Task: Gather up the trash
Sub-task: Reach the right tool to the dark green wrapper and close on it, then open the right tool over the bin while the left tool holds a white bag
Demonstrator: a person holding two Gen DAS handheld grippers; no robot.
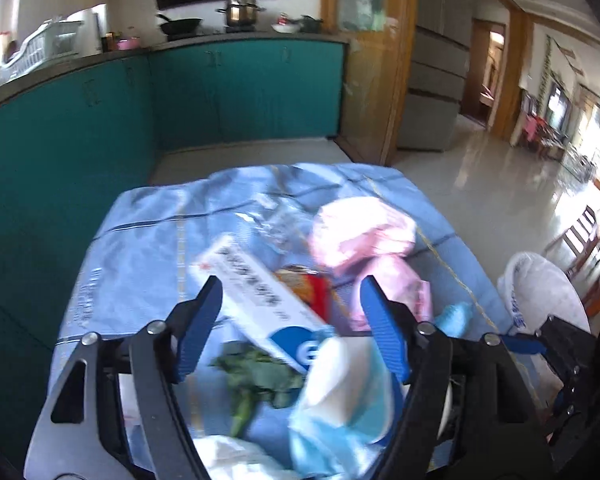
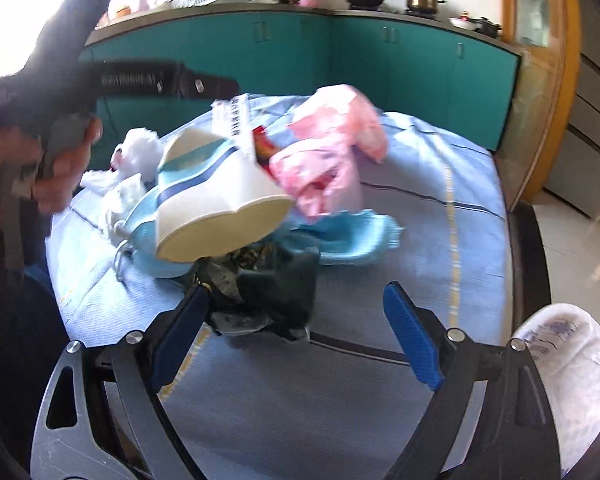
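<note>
Trash scattered on the bench, collection judged barely begun.

Most litter is seen lying on the blue cloth (image 2: pixel 440 240) of the bench: a paper cup (image 2: pixel 220 216), a pink plastic bag (image 2: pixel 332 148), a white carton (image 1: pixel 260 304), a blue mask (image 2: pixel 352 236), crumpled tissue (image 2: pixel 136 152), green scraps (image 1: pixel 256 376) and a dark wrapper (image 2: pixel 268 292). A white bag (image 2: pixel 572 380) is seen at the bench's edge, likely the receptacle. The left gripper (image 1: pixel 292 328) is held wide apart over the carton, nothing clasped. The right gripper (image 2: pixel 296 332) is likewise spread wide beside the dark wrapper, gripping nothing. Nearly everything is judged left to gather.
</note>
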